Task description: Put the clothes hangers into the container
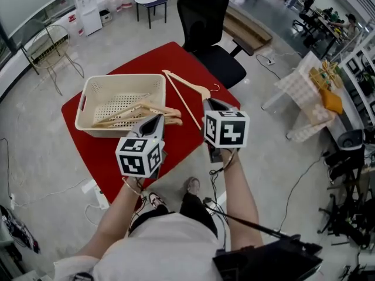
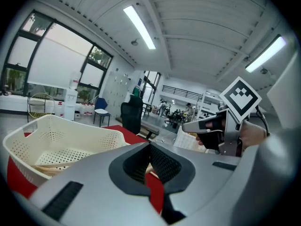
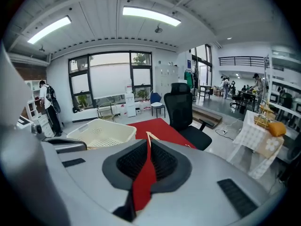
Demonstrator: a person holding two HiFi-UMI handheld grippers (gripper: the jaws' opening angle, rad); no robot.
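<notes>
A cream perforated basket [image 1: 120, 78] stands on the left half of the red table [image 1: 176, 145]. Several wooden hangers [image 1: 140, 113] lie inside it, their ends sticking over its near right corner. One more wooden hanger [image 1: 187, 92] lies on the table just right of the basket. My left gripper [image 1: 158, 118] hovers at the basket's near right corner, shut and empty. My right gripper [image 1: 211, 102] hangs just short of the loose hanger's hook end, shut with nothing between its pads. The left gripper view shows the basket [image 2: 70, 131] close ahead. In the right gripper view the loose hanger [image 3: 151, 135] peeks over the jaws.
A black office chair [image 1: 211, 22] stands against the table's far edge. A white mesh cart [image 1: 304, 92] is to the right and a wire chair [image 1: 50, 45] to the far left. Cables and a power strip [image 1: 96, 195] lie on the floor by the table's near side.
</notes>
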